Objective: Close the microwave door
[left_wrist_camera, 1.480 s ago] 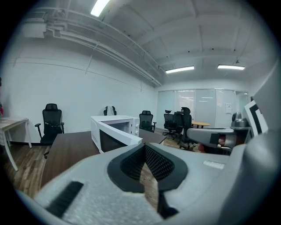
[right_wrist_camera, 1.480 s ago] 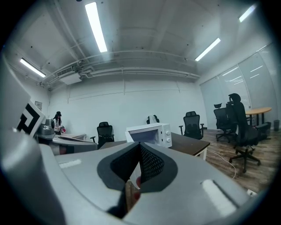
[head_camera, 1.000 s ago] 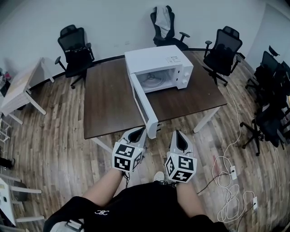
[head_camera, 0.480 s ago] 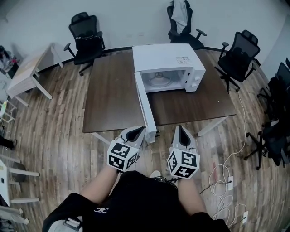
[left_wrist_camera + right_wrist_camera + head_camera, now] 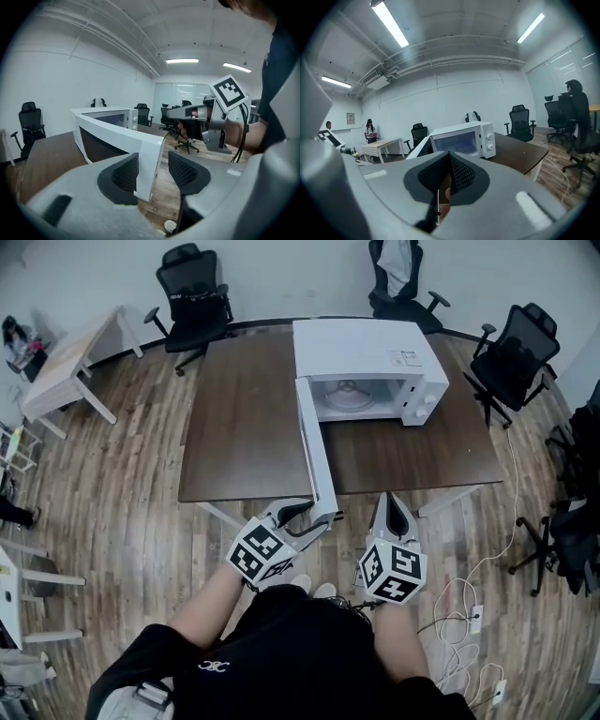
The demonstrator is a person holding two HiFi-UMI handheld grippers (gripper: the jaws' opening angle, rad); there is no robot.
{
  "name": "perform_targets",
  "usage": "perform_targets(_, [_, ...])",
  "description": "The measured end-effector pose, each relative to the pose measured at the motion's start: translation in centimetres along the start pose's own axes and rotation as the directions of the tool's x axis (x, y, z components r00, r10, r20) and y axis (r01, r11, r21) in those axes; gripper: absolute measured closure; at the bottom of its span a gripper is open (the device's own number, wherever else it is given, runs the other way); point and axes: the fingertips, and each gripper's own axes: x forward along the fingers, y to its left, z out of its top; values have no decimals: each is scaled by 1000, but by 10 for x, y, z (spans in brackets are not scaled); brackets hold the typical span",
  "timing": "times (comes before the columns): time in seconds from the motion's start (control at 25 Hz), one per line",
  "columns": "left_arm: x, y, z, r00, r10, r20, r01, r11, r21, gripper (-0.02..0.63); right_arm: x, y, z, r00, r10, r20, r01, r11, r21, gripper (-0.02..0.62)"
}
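Head view: left gripper (image 5: 307,517) has dropped to the free edge of the open door (image 5: 314,442). The microwave (image 5: 366,357) sits far back on the desk (image 5: 234,427).
Left gripper view: jaws opening, door edge between them, unclamped.
Right gripper view: right gripper (image 5: 450,176) closed, empty.
We judge swinging the door shut comes next.

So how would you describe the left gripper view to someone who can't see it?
The left hand-held gripper, its jaws opening, has the free edge of the open white microwave door between them. The door runs back to the microwave on a dark table; the right hand-held gripper hovers at right.
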Motion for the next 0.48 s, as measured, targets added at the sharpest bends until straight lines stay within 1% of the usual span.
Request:
perform_targets(0.16, [7,8,-11,999,4,-48,-1,999,50,405,4,-1,-6,1000,-14,-15,15,1000,3,588])
perform_targets(0.4, [13,11,-21,997,6,-70,-3,999,49,408,-1,-8,-15,998,-48,-33,49,999,18,588])
perform_targets(0.48, [16,12,-21,997,4,-76,0,999,53,418,-2,-11,-17,998,-60,-36,61,998,22,588])
